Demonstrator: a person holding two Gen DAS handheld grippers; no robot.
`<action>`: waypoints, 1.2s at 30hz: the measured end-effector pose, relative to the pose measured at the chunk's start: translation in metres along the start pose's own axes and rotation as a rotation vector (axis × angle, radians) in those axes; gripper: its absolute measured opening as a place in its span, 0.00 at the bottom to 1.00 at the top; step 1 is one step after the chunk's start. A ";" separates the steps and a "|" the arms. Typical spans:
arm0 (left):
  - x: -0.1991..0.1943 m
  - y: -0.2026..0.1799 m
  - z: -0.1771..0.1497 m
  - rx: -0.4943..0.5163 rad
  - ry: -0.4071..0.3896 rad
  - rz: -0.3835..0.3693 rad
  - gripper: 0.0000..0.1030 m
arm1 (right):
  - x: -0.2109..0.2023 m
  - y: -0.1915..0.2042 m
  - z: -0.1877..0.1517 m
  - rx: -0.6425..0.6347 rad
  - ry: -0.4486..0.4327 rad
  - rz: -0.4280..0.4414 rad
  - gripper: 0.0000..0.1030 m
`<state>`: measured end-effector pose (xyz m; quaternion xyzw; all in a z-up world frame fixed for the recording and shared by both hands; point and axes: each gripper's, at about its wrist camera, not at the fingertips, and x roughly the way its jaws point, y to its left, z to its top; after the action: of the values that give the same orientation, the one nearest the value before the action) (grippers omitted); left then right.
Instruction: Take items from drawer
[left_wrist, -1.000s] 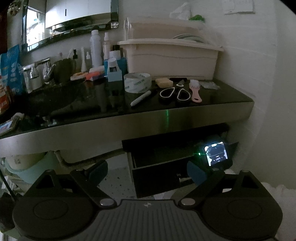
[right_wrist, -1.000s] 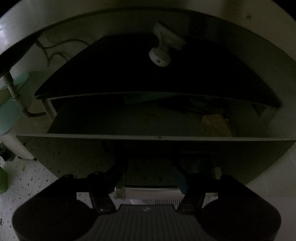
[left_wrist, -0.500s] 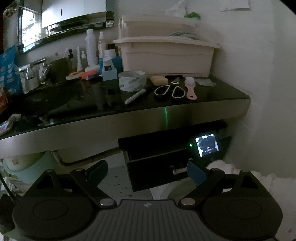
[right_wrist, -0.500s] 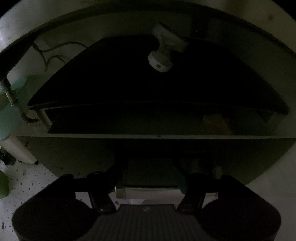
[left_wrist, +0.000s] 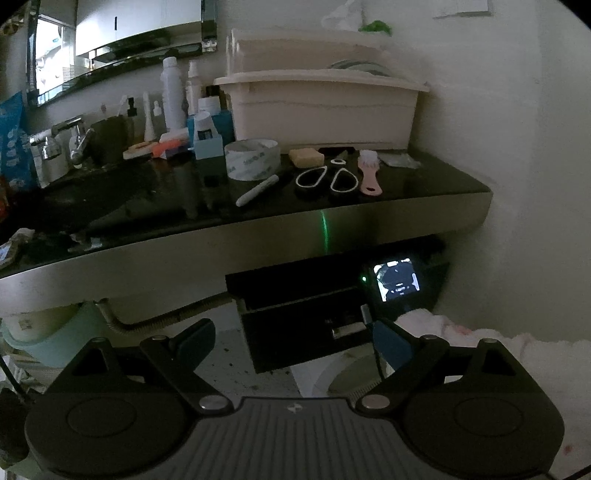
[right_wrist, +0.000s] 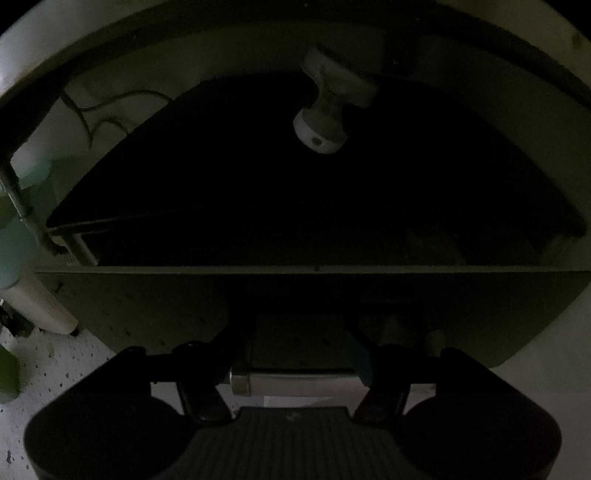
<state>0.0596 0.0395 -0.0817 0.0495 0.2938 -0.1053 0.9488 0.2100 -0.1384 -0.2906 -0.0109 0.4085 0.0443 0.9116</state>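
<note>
Hanging back from the vanity, the left gripper (left_wrist: 293, 341) shows its blue-padded fingers (left_wrist: 194, 338) spread wide with nothing between them, and its view takes in the black drawer (left_wrist: 295, 317) under the dark counter (left_wrist: 424, 184), only partly pulled out, with a short metal bar handle (left_wrist: 347, 328) on its front. The right gripper (left_wrist: 393, 286), with its lit camera screen, sits just at the right end of that handle. Far on the counter stands a beige plastic tub (left_wrist: 321, 110) with what looks like dishes under a clear cover; nearer lie a roll of white tape (left_wrist: 252, 158), white-rimmed scissors (left_wrist: 327, 179) and a pink brush (left_wrist: 369, 173). From the right wrist view, the right gripper (right_wrist: 301, 369) is pinching the handle (right_wrist: 295, 383), its fingers (right_wrist: 364, 363) set either side of the bar. Beyond the drawer's front panel (right_wrist: 147, 306) the inside is very dark; only a dim brownish shape (right_wrist: 432, 242) at the far right can be made out, and I cannot tell what it is. By my reading, the opening step is in hand; next, the drawer needs to come far enough out for the free left claw to reach in.
</note>
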 end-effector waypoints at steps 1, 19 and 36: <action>0.000 -0.001 0.000 0.000 0.003 -0.001 0.91 | 0.000 -0.001 0.000 0.001 -0.002 0.002 0.61; -0.005 -0.010 0.002 0.028 0.002 -0.001 0.91 | 0.023 -0.007 0.017 0.019 -0.031 0.028 0.61; -0.012 -0.017 0.008 0.050 -0.008 0.024 0.91 | 0.038 0.016 0.036 -0.132 -0.057 0.048 0.58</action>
<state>0.0509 0.0237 -0.0689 0.0762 0.2868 -0.1012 0.9496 0.2605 -0.1173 -0.2948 -0.0600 0.3786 0.0935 0.9189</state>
